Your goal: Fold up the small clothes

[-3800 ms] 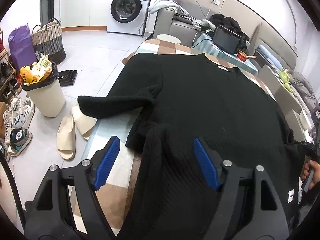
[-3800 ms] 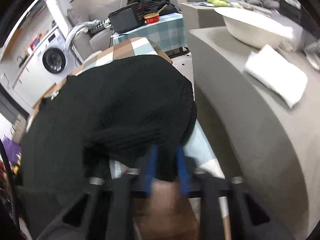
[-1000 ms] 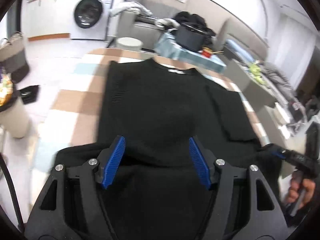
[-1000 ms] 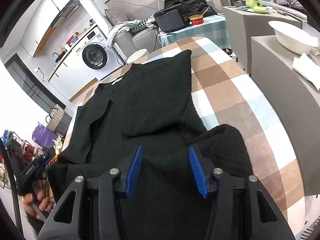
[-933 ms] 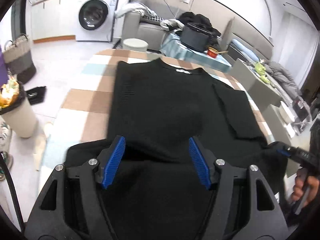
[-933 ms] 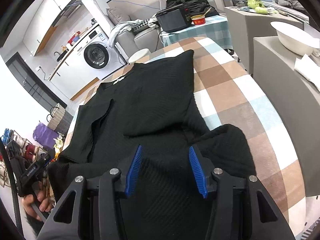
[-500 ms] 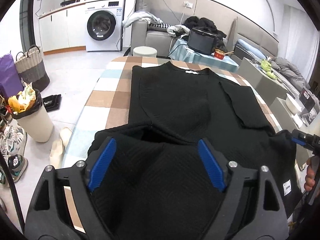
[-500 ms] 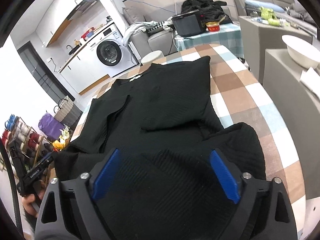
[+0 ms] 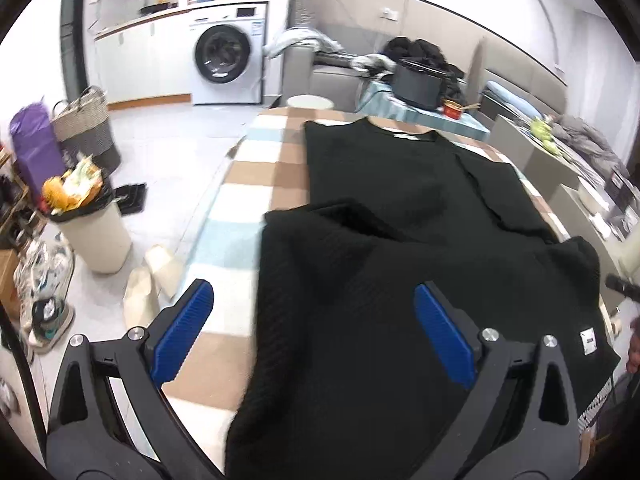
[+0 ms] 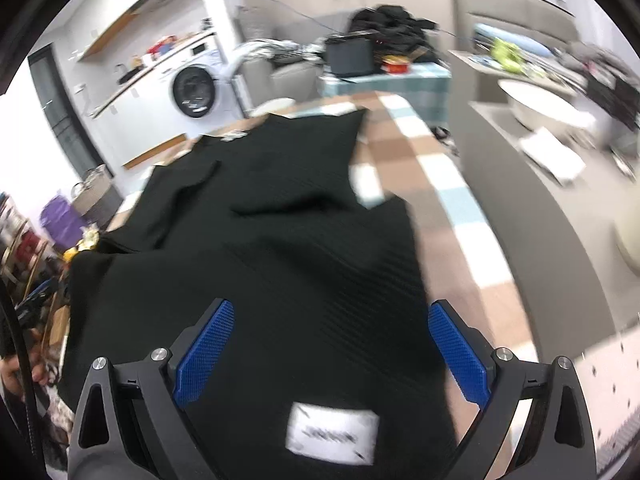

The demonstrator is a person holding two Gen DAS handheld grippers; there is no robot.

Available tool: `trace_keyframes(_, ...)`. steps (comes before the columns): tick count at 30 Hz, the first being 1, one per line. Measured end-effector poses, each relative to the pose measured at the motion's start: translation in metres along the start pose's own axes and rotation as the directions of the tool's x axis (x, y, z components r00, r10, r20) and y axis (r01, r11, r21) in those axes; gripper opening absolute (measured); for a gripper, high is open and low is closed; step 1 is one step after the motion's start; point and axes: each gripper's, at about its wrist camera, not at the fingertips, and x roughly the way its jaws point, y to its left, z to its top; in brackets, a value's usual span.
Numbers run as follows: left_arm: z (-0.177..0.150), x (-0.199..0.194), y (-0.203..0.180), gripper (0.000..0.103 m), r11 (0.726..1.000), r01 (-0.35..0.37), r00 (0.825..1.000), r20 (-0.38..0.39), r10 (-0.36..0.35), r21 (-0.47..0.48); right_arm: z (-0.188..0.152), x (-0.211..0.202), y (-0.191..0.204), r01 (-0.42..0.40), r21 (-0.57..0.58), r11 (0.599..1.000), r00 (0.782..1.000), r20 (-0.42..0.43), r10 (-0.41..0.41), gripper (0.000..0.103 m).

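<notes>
Sweater (image 9: 400, 280) below open left claw (image 9: 312, 332).

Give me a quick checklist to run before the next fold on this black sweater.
1. Left tongs open, clear of cloth: ok; they have just been opening, nothing pinched.
2. Right tongs open: ok; just opened too, pads off the sweater.
3. Both sleeves folded onto the body: ok.
4. Hem brought up over the body: ok, though it lies a bit rumpled.
5. Collar flat on the checked cloth: ok.
6. Near edge fully on the table: cannot tell, hidden below the tongs.
</notes>
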Motion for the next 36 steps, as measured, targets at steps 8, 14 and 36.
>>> trace_keyframes(8, -0.023, 0.015, 0.029, 0.099, 0.999, -0.004, 0.994, -0.106, 0.001, -0.032, -0.041, 0.015, -0.027, 0.051, 0.077, 0.996, 0.998, -0.035, -0.048, 0.099)
trace_keyframes(14, -0.031, 0.034, 0.023, 0.099, 0.999, -0.004, 0.983, -0.182, -0.002, -0.032, -0.051, 0.026, -0.01, 0.076, 0.01, 0.997, 0.997, -0.027, -0.076, 0.095)
trace_keyframes(36, -0.023, 0.067, -0.002, 0.099, 0.999, -0.039, 0.966, -0.253, 0.042, 0.016, -0.031, 0.003, 0.012, -0.144, 0.089, 0.986, 0.985, 0.104, 0.134, 0.013)
